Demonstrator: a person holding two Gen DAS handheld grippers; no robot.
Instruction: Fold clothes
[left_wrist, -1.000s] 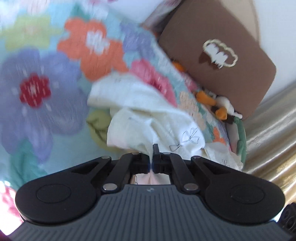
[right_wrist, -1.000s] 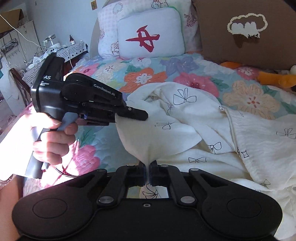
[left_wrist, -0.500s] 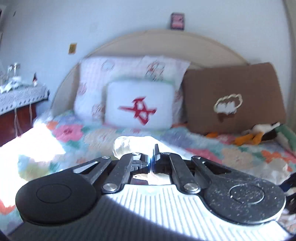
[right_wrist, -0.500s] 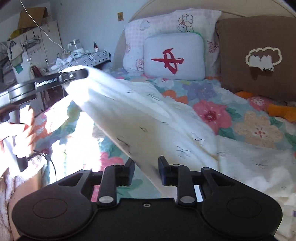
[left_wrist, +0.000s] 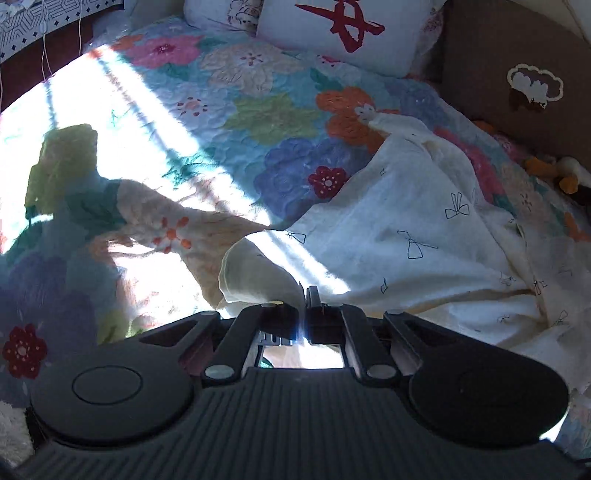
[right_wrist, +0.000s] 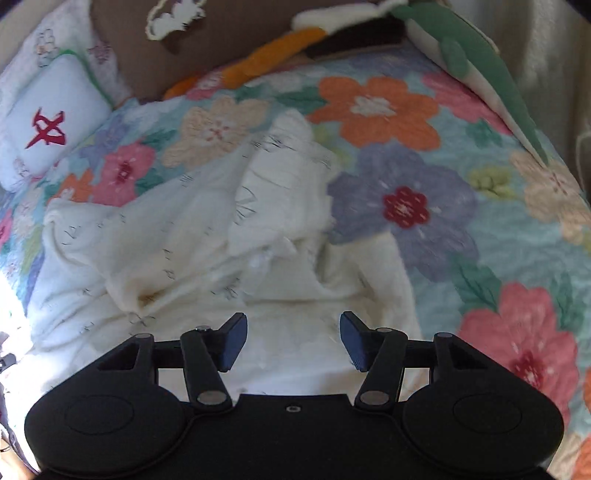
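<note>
Pinching garment (left_wrist: 406, 236) edge: left hand-held gripper (left_wrist: 303, 314); right hand-held gripper (right_wrist: 293, 341) spread wide above.

The left tool (left_wrist: 303, 308) pinches the cream garment (left_wrist: 406, 240) over the floral quilt (left_wrist: 258, 110).

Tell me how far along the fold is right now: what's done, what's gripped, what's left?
Done: little. The cream garment lies bunched and creased on the floral quilt, with no neat fold visible. In hand: the left gripper is shut on a corner of it; the right gripper is open above the cloth, holding nothing. Left: spreading it flat, then probably every fold.
</note>
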